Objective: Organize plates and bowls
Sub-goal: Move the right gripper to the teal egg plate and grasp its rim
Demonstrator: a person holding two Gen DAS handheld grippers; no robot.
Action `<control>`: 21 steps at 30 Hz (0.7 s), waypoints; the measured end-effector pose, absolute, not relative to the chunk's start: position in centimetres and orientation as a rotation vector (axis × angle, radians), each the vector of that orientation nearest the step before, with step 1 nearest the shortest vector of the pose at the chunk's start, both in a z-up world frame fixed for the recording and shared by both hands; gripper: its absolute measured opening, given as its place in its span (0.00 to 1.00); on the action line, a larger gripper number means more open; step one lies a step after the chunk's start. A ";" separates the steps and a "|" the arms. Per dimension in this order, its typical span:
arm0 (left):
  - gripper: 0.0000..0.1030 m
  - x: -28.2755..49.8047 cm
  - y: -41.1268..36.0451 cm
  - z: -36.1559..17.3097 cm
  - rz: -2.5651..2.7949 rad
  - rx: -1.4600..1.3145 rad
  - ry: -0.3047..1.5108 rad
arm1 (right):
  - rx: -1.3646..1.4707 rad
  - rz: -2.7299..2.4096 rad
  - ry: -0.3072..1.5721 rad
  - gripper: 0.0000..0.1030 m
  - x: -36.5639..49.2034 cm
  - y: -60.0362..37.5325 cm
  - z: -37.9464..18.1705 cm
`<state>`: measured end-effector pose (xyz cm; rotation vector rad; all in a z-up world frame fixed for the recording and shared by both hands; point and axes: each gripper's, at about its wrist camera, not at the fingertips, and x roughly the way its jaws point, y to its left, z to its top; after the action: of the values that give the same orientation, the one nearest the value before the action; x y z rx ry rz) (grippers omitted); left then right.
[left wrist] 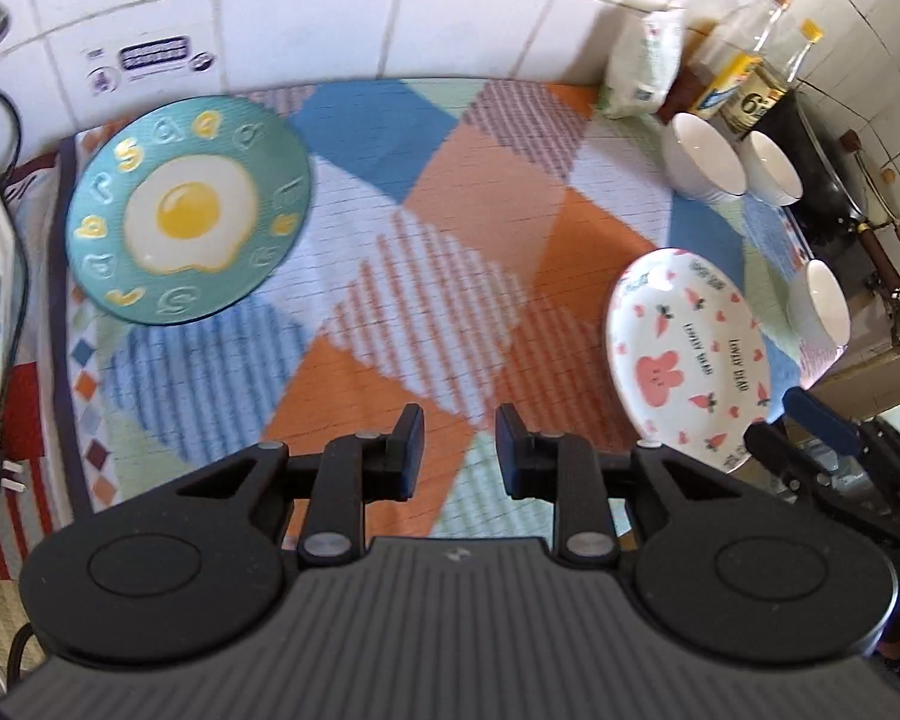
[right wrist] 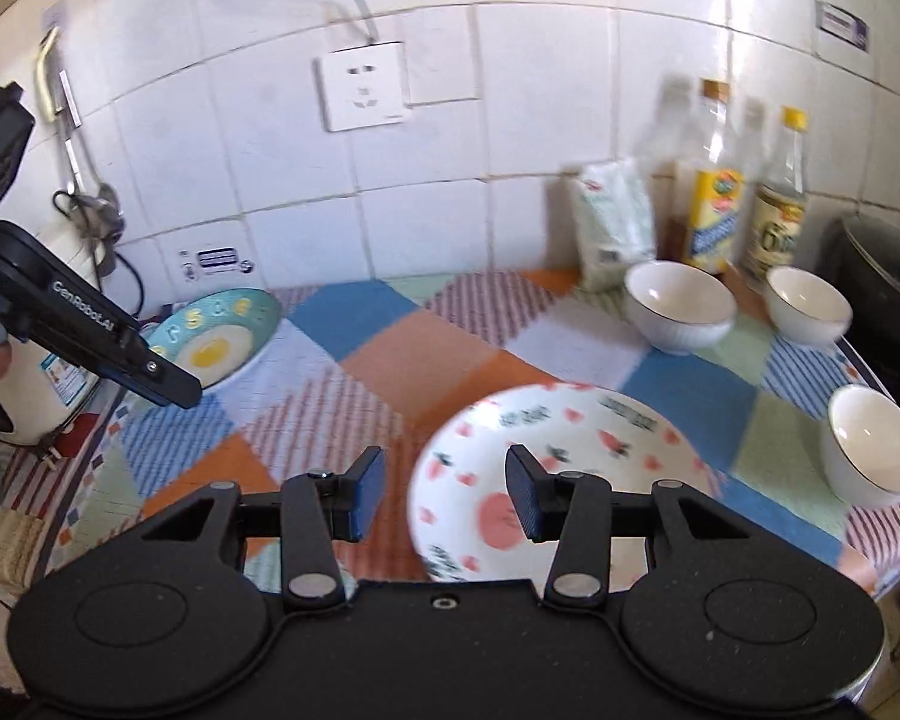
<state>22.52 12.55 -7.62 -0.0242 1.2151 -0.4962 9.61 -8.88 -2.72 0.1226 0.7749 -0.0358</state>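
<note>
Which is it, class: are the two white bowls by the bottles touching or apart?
Apart. The right wrist view shows patterned cloth between the larger bowl and the smaller bowl.

Black tongs (left wrist: 457, 450), blue pads (right wrist: 371, 497), silver rivets, white lettering

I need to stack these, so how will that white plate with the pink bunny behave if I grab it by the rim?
The bunny plate looks like glazed ceramic with a shiny highlight, so probably stiff, breakable and slippery between pads. It is shallow and wide, so held at one edge it will likely tilt downward. It lies flat on the patchwork cloth, which may slow sliding.
</note>
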 end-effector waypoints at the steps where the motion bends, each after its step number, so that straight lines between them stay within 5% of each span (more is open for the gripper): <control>1: 0.24 22.6 13.2 -7.8 -0.489 -0.016 1.211 | 0.123 -0.028 0.768 0.48 9.8 -8.2 -2.7; 7: 0.27 23.4 17.3 -8.8 -0.431 0.027 1.190 | 0.122 0.029 0.736 0.51 11.5 -4.1 -3.3; 14: 0.49 24.9 22.2 -9.7 -0.317 0.059 1.115 | 0.148 0.125 0.683 0.63 14.6 0.6 -4.5; 21: 0.56 26.8 25.6 -11.4 -0.232 0.016 1.035 | 0.237 0.169 0.600 0.71 18.5 3.7 -7.0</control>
<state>26.85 25.62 -11.41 0.0155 1.0350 -0.2317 18.54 3.72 -7.01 0.2367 0.6000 0.1686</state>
